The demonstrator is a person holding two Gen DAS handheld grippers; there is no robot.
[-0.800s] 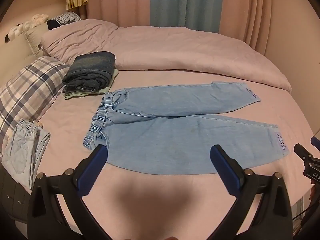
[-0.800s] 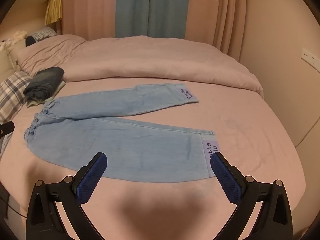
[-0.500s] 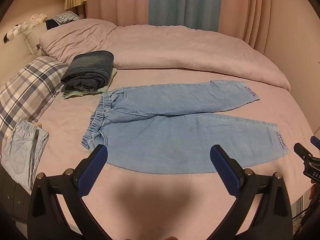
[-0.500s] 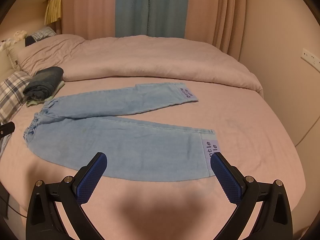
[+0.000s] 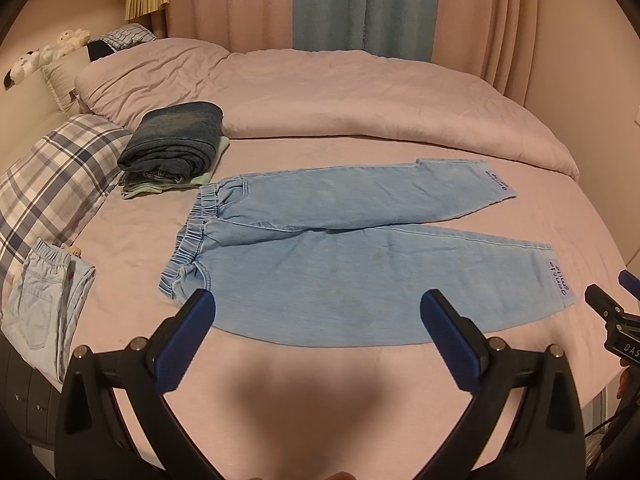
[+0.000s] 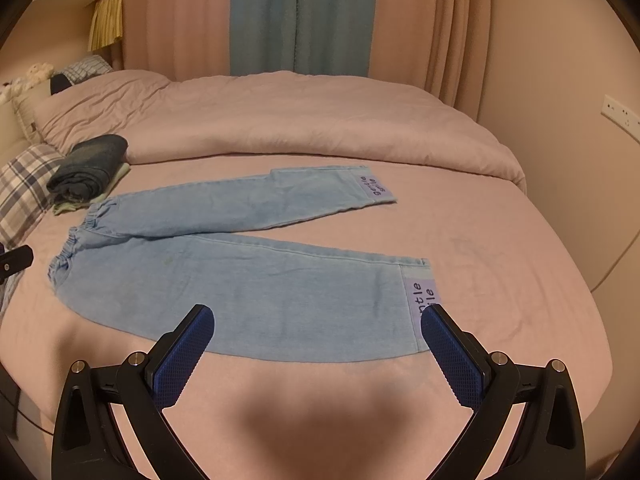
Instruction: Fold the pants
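Light blue denim pants [image 5: 340, 248] [image 6: 240, 268] lie flat on the pink bed, elastic waistband to the left, both legs running right and slightly apart, each cuff with a lilac lettered patch. My left gripper [image 5: 318, 312] hovers above the near edge of the near leg by the waist end, wide open with nothing between its blue pads. Held over the cuff end of that same leg, my right gripper [image 6: 316, 320] is just as wide open and holds nothing. The right gripper's tip [image 5: 612, 316] shows at the right edge of the left wrist view.
A folded stack of dark jeans [image 5: 172, 144] [image 6: 86, 168] sits at the back left beside a plaid pillow [image 5: 48, 184]. Another pale denim garment [image 5: 40, 304] lies at the left bed edge. A rumpled pink duvet [image 5: 340, 100] covers the far half; curtains hang behind.
Both views have shifted slightly, and the pants sit a little higher in the frames. The pants have not moved and both grippers stay open.
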